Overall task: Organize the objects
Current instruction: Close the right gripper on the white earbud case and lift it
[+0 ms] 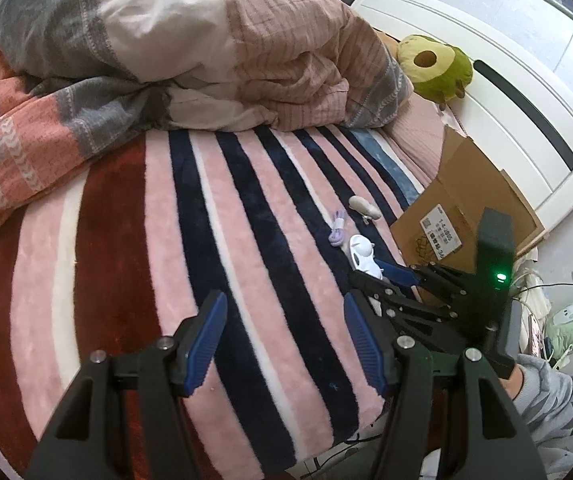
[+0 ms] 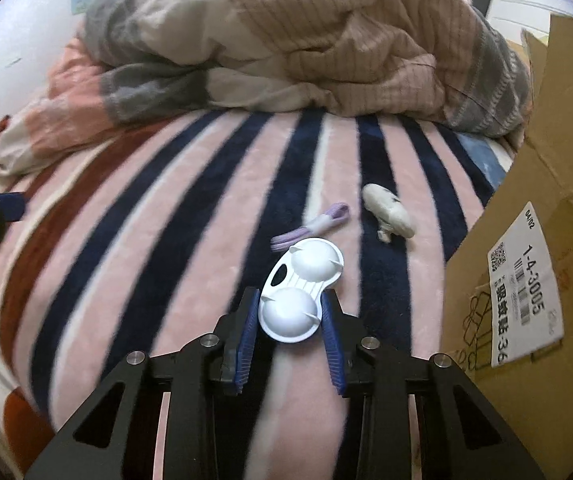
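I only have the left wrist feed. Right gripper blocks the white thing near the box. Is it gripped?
Observer: The right wrist view shows the right gripper with its blue pads on both sides of the white double-dome plastic piece; the pads look in contact with its near dome.
Operator: Lifted or on the bed?
Observer: Can't tell; it sits low over the striped blanket.
Operator: What's that label on the box?
Observer: On the cardboard box, the white label reads 1-4-3005 with a barcode.
Operator: Anything just past the piece?
Observer: The purple cord bundle lies right beyond its far dome, and a small white plush further right.
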